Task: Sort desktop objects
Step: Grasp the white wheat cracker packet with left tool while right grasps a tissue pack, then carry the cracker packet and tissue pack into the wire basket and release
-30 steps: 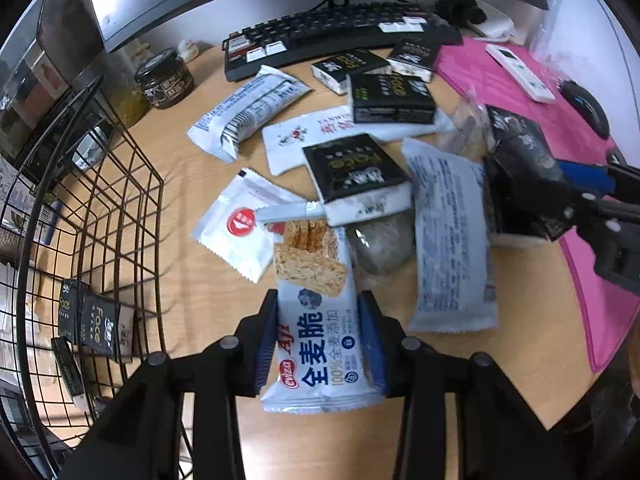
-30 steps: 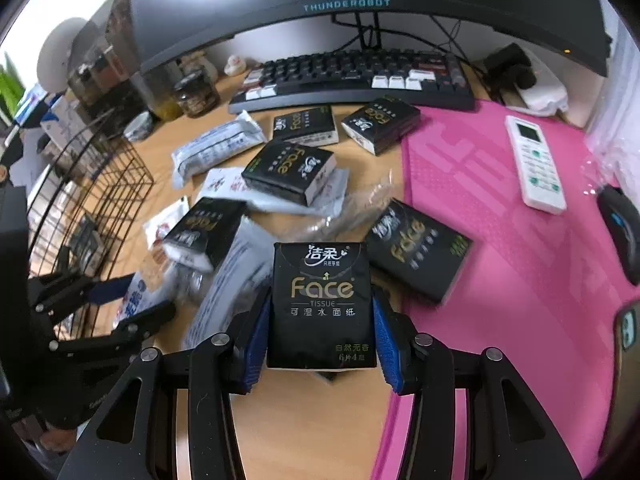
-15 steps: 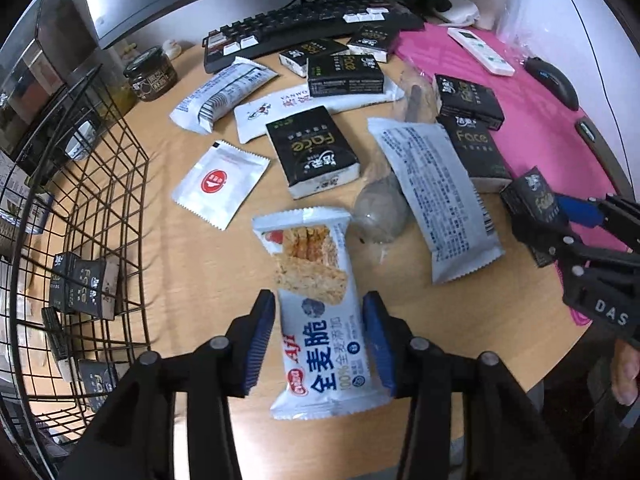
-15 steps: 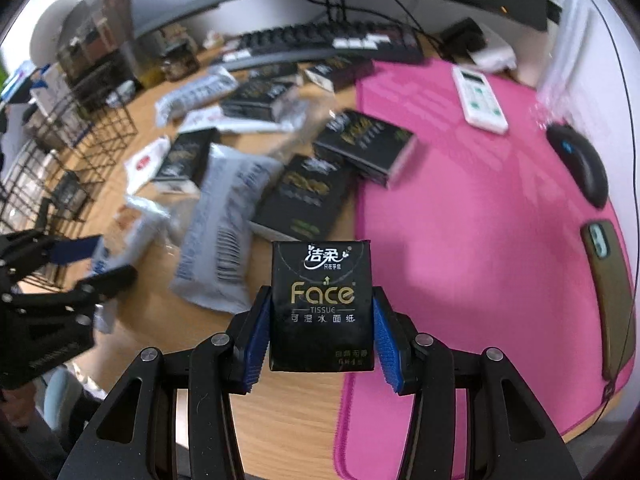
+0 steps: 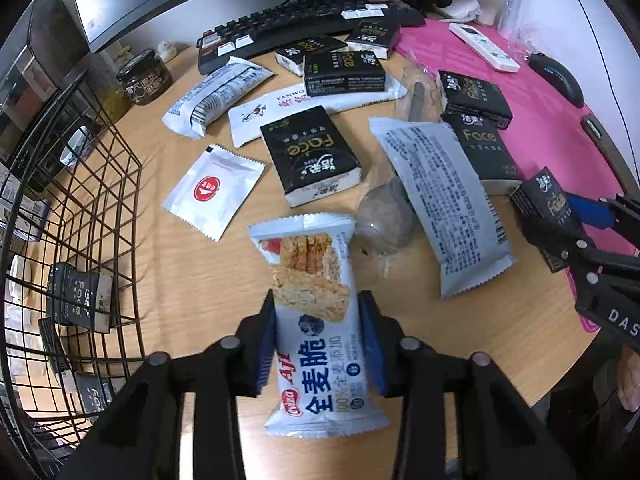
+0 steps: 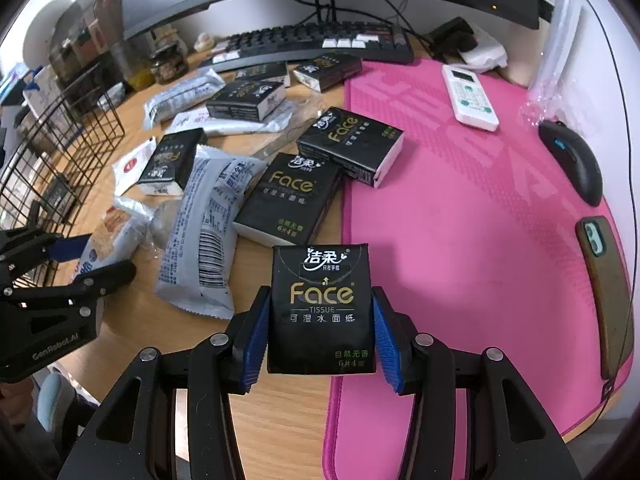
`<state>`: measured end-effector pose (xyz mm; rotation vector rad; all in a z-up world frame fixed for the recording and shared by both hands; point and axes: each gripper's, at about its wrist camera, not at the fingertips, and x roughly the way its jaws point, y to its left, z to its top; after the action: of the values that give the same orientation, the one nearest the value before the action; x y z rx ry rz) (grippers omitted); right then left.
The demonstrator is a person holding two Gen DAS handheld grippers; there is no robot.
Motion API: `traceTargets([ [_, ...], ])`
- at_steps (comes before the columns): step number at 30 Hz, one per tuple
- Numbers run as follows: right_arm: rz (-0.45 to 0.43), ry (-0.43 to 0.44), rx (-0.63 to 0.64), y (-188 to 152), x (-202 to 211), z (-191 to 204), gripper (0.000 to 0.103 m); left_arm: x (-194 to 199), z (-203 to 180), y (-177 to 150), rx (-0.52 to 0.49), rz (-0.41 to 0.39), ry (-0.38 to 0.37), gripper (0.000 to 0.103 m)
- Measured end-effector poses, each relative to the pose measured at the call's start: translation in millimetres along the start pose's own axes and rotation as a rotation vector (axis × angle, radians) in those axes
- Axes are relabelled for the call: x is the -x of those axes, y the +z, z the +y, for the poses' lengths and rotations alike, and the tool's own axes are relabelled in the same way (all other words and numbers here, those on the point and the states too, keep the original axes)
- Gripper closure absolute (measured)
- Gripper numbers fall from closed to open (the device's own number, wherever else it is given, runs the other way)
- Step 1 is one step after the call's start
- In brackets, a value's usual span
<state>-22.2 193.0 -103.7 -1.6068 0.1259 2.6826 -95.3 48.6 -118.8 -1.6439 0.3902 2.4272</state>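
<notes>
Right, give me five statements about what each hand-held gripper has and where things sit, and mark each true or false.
1. The right hand-held gripper grips a black tissue pack. True.
2. The left hand-held gripper, closing, has a glass jar between its fingers. False: a cracker packet.
3. The wire basket already holds black packs. True.
4. The remote lies on bare wood. False: on the pink mat.
5. The mouse sits on that mat. True.

Right gripper [image 6: 320,330] clamps black Face tissue pack [image 6: 322,308] above pink mat [image 6: 460,220] edge; more tissue packs [image 6: 290,196], snack wrappers [image 6: 204,232] left of mat.
</notes>
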Motion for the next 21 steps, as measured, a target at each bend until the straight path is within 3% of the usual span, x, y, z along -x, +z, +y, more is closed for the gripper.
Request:
traceTargets([
  [12,-0.011,0.019,0.007,-3.2,11.9,6.2,0.056,27.8,-4.7,0.1,-0.005,-0.064,-0.006,0.067],
  [21,-0.089,0.083,0.063,15.5,54.6,39.0,0.056,92.2,14.7,-2.4,0.034,-0.205,-0.009,0.067],
])
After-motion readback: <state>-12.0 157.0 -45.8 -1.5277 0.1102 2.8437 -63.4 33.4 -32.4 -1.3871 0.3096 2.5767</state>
